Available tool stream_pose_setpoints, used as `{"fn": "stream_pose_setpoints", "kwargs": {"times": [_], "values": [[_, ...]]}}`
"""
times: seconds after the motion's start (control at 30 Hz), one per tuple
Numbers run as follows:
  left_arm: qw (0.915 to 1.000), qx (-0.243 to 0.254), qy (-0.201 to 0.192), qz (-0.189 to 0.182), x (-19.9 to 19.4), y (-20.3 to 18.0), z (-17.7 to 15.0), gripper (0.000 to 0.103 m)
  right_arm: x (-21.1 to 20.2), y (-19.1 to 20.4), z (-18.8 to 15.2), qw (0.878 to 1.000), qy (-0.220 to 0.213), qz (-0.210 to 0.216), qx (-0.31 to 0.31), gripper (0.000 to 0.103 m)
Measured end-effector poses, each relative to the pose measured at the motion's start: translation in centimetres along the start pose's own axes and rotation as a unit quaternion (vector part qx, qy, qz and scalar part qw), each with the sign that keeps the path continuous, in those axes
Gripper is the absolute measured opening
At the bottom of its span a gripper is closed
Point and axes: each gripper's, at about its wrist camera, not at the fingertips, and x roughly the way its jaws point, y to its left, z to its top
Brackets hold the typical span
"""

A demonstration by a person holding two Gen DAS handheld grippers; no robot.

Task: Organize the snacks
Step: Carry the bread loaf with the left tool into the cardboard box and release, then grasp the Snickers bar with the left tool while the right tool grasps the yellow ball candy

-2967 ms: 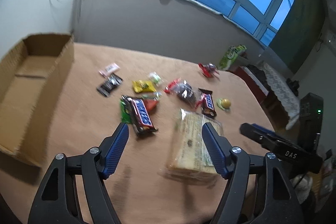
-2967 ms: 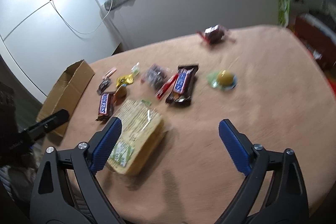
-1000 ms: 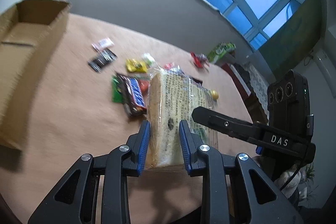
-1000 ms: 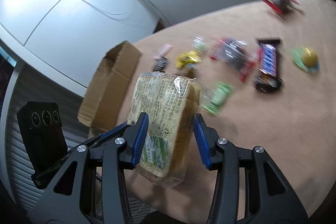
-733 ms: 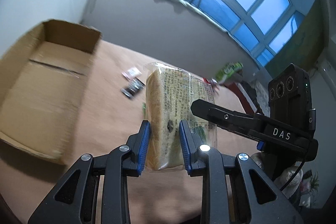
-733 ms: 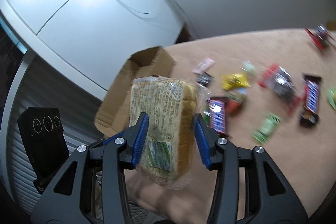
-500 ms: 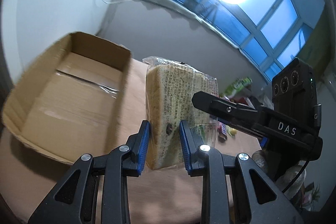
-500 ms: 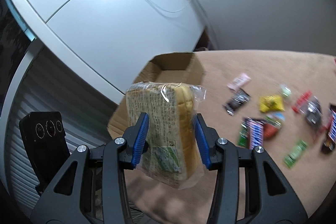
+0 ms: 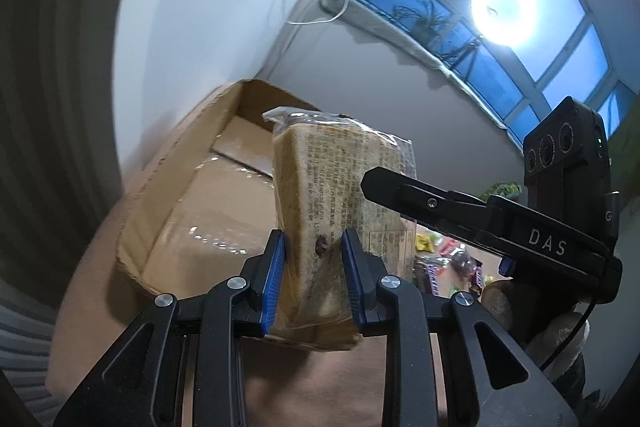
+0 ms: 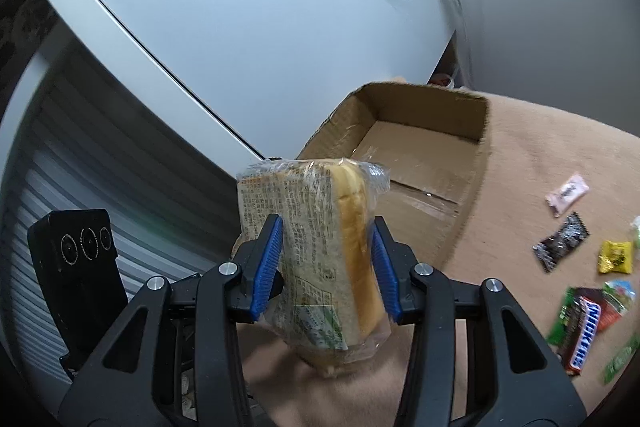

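A dim room with a tall blue window and a white cupboard wall surrounds a table [image 10: 560, 155] under a tan cloth; over its near edge both tools meet on one thing. The left gripper [image 9: 313, 277] is closed narrow on the bottom of a wrapped bread loaf [image 9: 340, 195], and the right gripper [image 10: 326, 263] pinches the same loaf across its wider sides — a two-handed hold that probably suits a soft, bulky pack, since one pair of pads alone would let it sag or twist; the loaf stands nearly upright, clear of the cloth, so it can go in end first. Just beyond it lies the open cardboard box [image 10: 472, 187] at the table's left end, its mouth tilted toward the grippers and nothing visible inside; the loaf hangs near the box's front rim, so my guess is that it is the first item headed in. Farther along the cloth, well apart from the box, the small snacks wait — a pink sachet [image 10: 568, 193], a black packet [image 10: 560, 241], a yellow candy [image 10: 616, 257] and a Snickers bar [image 10: 582, 331].
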Motion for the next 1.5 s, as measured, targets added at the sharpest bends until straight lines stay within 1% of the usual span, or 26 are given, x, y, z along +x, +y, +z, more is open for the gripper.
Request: {"fn": "stream_pose_setpoints", "kwargs": {"times": [0.17,0.23,0.3,0.4,0.43,0.5,0.67,0.77,0.9,0.93,1.1,1.17,1.2,1.23,1.3,1.43,1.5], "values": [[0.9998,0.005,0.003,0.021,0.7,0.4,0.3,0.026,1.8,-0.2,0.4,1.000,0.021,-0.007,-0.007,0.046],[0.9997,-0.004,0.010,0.021,1.0,1.0,0.1,0.026,2.5,-0.3,0.4,0.999,0.030,-0.013,-0.011,0.046],[0.9995,-0.007,0.009,0.031,1.3,1.4,0.1,0.025,2.8,-0.3,0.4,0.999,0.034,-0.020,-0.017,0.046],[0.9991,-0.010,0.008,0.041,1.4,1.6,0.0,0.025,2.9,-0.2,0.4,0.998,0.030,-0.040,-0.031,0.048],[0.9990,-0.012,0.006,0.043,1.3,1.7,0.0,0.025,2.7,-0.3,0.4,0.998,0.028,-0.046,-0.033,0.053],[0.9989,-0.013,0.003,0.045,0.9,1.8,-0.1,0.025,2.5,-0.6,0.4,0.998,0.022,-0.048,-0.033,0.058],[0.9985,-0.003,-0.007,0.054,0.2,1.0,-0.3,0.026,1.5,-1.3,0.3,0.998,0.012,-0.055,-0.029,0.059],[0.9989,0.001,-0.008,0.046,0.4,0.5,-0.3,0.026,0.4,-1.8,0.1,0.998,0.004,-0.062,-0.029,0.059],[0.9989,0.009,-0.009,0.045,0.8,-0.5,-0.5,0.026,-1.6,-2.8,-0.4,0.997,-0.009,-0.071,-0.027,0.059],[0.9989,0.011,-0.009,0.044,0.8,-0.9,-0.6,0.028,-2.1,-3.0,-0.5,0.997,-0.011,-0.074,-0.028,0.059],[0.9984,0.032,-0.013,0.043,0.6,-3.0,-1.3,0.029,-5.0,-4.3,-1.3,0.994,-0.026,-0.101,-0.036,0.060],[0.9982,0.041,-0.016,0.041,0.6,-4.1,-1.6,0.029,-6.3,-5.2,-1.6,0.993,-0.033,-0.108,-0.032,0.063],[0.9980,0.045,-0.017,0.040,0.6,-4.6,-1.8,0.029,-7.0,-5.6,-1.8,0.992,-0.038,-0.114,-0.032,0.069],[0.9979,0.050,-0.016,0.038,0.6,-5.0,-1.9,0.030,-7.6,-6.0,-2.0,0.991,-0.042,-0.119,-0.033,0.073],[0.9975,0.059,-0.017,0.035,0.8,-6.1,-2.3,0.035,-9.3,-6.9,-2.6,0.989,-0.051,-0.135,-0.035,0.073],[0.9968,0.075,-0.012,0.025,1.4,-8.0,-2.9,0.036,-12.6,-9.3,-3.7,0.985,-0.064,-0.160,-0.026,0.073],[0.9959,0.088,-0.006,0.021,2.0,-9.1,-3.4,0.036,-14.4,-10.8,-4.4,0.981,-0.071,-0.180,-0.020,0.073]]}}
